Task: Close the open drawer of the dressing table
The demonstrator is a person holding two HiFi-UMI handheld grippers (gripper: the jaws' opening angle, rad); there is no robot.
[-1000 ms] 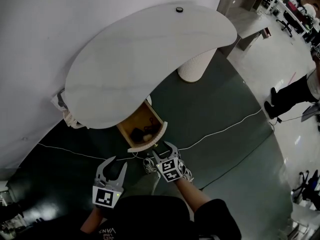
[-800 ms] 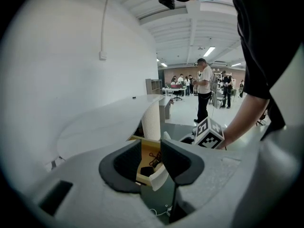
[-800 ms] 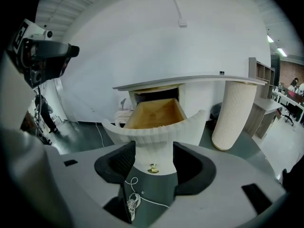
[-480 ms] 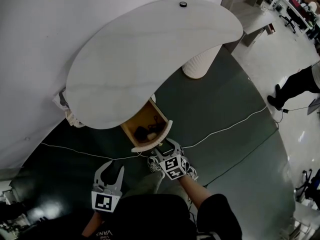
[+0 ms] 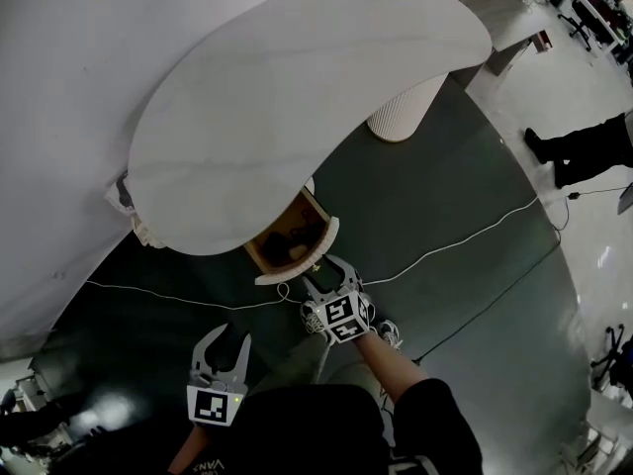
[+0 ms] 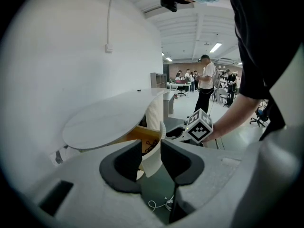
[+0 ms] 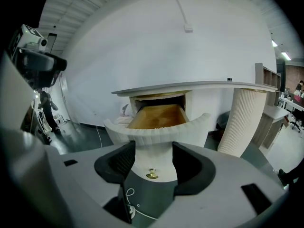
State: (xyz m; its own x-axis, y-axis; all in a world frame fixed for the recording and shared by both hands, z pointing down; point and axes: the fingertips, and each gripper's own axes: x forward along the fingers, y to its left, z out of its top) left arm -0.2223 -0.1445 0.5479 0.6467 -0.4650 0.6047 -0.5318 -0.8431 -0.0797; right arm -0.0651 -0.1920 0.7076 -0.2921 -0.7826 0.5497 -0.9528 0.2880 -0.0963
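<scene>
**The right claw (image 5: 330, 273) is facing the drawer (image 5: 294, 237)**

Under the dressing table (image 5: 297, 97), the drawer is sticking out, half open. The right claw, jaws apart and empty, is sitting just in front of it. The left claw (image 5: 226, 339), also apart, is hanging farther back.

White ribbed drawer (image 7: 159, 136) with tan inside, brass knob (image 7: 152, 175), dark green floor (image 5: 425, 206)

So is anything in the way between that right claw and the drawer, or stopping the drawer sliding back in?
Nothing visible does. The right gripper is at the front of the drawer, jaws apart on either side of its brass knob. The opening under the tabletop looks unobstructed.
</scene>
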